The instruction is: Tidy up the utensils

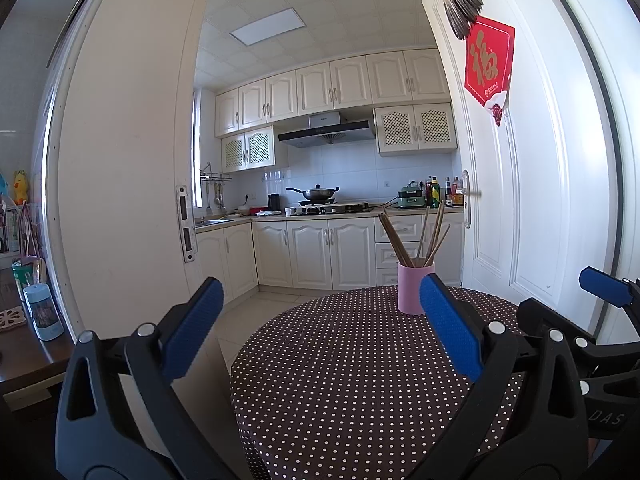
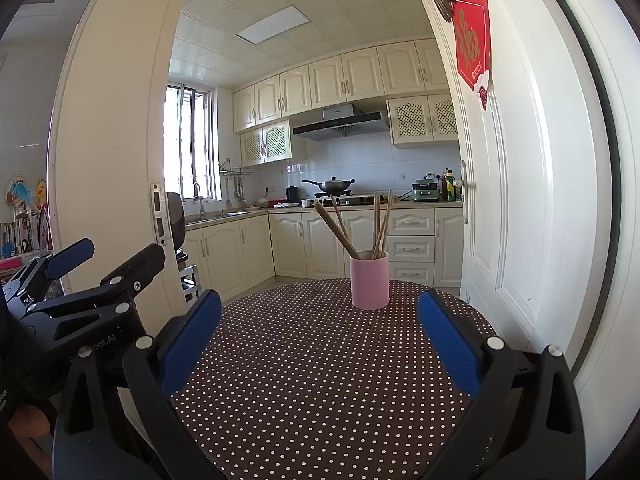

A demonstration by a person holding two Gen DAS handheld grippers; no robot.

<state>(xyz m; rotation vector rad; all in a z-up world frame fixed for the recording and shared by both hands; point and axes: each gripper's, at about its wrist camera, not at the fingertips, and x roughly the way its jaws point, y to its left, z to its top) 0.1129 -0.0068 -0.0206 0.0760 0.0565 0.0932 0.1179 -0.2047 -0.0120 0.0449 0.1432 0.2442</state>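
Observation:
A pink cup (image 1: 414, 288) holding several wooden chopsticks (image 1: 394, 238) stands upright at the far side of a round table with a brown polka-dot cloth (image 1: 352, 380). It also shows in the right wrist view (image 2: 369, 282) with its chopsticks (image 2: 340, 228). My left gripper (image 1: 320, 320) is open and empty, held above the table's near left part. My right gripper (image 2: 320, 328) is open and empty above the table, short of the cup. The right gripper shows at the right edge of the left wrist view (image 1: 600, 320); the left gripper shows at the left of the right wrist view (image 2: 88, 280).
A white door (image 1: 520, 180) stands open close to the table's right side. A door frame (image 1: 120, 200) rises at the left. A side table with a blue bottle (image 1: 43, 312) sits at far left. Kitchen cabinets and a stove (image 1: 320, 208) lie beyond.

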